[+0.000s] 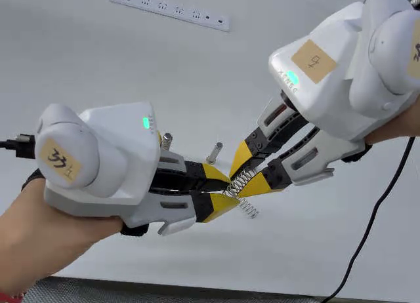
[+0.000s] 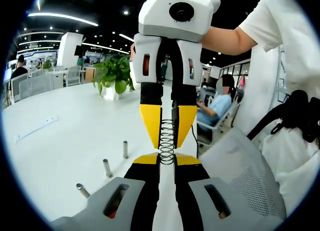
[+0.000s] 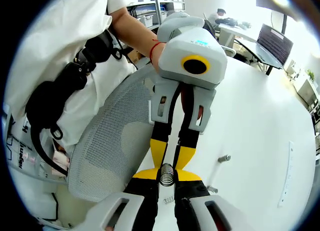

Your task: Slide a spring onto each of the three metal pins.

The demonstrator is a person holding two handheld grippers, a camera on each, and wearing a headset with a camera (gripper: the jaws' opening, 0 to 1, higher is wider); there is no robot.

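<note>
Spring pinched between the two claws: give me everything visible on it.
The silvery thin-wire coil spring has open, evenly spaced coils and looks straight and undeformed. It bridges the two yellow-and-black-tipped claws: one end is pinched in the left claw, the other in the right claw. It is held off the white table, not on any of the metal pins.

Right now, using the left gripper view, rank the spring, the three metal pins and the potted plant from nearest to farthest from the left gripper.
1. spring, between the left gripper's own jaws.
2. nearest pin, low on the left.
3. middle pin, next along the row.
4. far pin, at the row's far end.
5. potted plant, well beyond the pins, at the back.
</note>
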